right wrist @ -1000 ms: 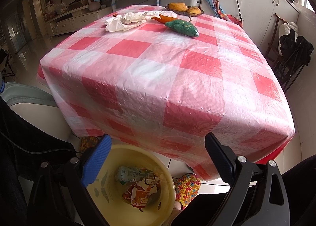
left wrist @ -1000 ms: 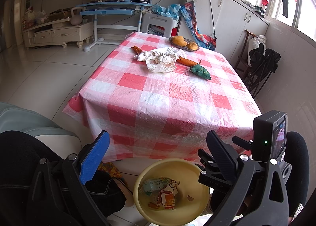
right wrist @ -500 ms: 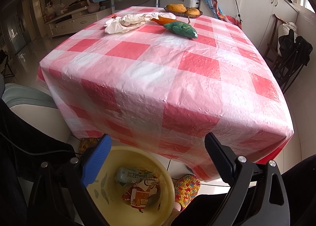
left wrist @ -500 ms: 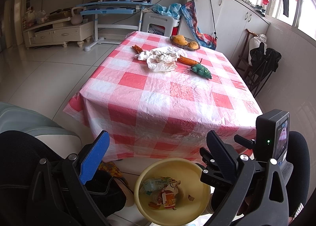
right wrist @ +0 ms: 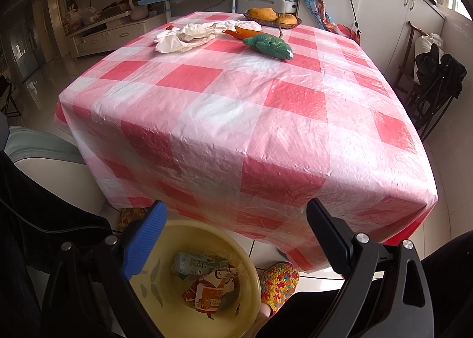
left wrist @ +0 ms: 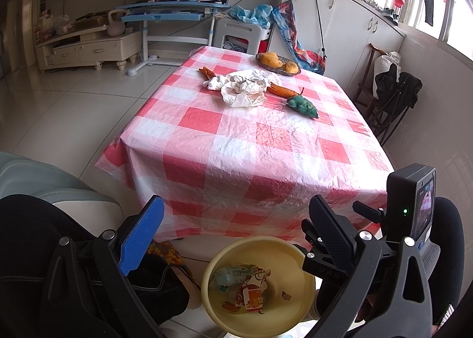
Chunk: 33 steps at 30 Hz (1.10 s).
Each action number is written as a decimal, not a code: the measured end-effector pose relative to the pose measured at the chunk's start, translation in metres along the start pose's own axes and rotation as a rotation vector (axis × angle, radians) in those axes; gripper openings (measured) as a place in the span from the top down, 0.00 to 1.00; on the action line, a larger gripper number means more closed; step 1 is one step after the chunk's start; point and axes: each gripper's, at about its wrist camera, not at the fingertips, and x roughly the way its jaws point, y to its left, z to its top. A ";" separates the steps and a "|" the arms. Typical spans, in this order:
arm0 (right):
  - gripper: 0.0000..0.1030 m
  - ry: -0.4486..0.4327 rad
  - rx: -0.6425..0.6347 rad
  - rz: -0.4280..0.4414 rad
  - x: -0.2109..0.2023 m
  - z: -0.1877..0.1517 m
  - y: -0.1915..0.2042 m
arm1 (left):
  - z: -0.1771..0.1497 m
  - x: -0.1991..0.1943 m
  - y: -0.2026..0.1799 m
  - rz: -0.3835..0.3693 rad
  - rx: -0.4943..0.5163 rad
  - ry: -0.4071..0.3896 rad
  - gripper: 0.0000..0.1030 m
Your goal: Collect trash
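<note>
Left gripper (left wrist: 236,230) fingers wide, empty, above yellow basin (left wrist: 298,255) holding crumpled wrappers (left wrist: 242,287). Right gripper (right wrist: 236,231) fingers wide, empty. White crumpled paper (left wrist: 244,88) on desk (left wrist: 236,143).

The right gripper (right wrist: 233,237) gapes wide, empty, above a yellow basin (right wrist: 245,308) of wrappers (right wrist: 210,287); crumpled white paper (right wrist: 189,35) lies at eleven o'clock on the checked table (right wrist: 266,119).

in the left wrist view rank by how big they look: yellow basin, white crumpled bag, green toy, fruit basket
1. yellow basin, though it sits nearest the camera
2. white crumpled bag
3. fruit basket and green toy look about alike
</note>
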 end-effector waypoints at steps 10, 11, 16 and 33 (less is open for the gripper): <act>0.11 -0.001 0.001 -0.001 -0.001 0.000 0.000 | -0.004 0.000 0.006 0.006 -0.004 0.006 0.08; 0.11 -0.001 0.001 -0.001 0.000 0.000 0.000 | -0.004 0.000 0.006 0.006 -0.004 0.006 0.08; 0.11 -0.002 0.001 -0.001 0.000 0.000 0.000 | -0.005 -0.001 0.006 0.007 -0.005 0.006 0.08; 0.09 0.001 0.000 -0.003 0.001 -0.001 0.000 | -0.004 0.001 0.006 0.007 -0.005 0.010 0.08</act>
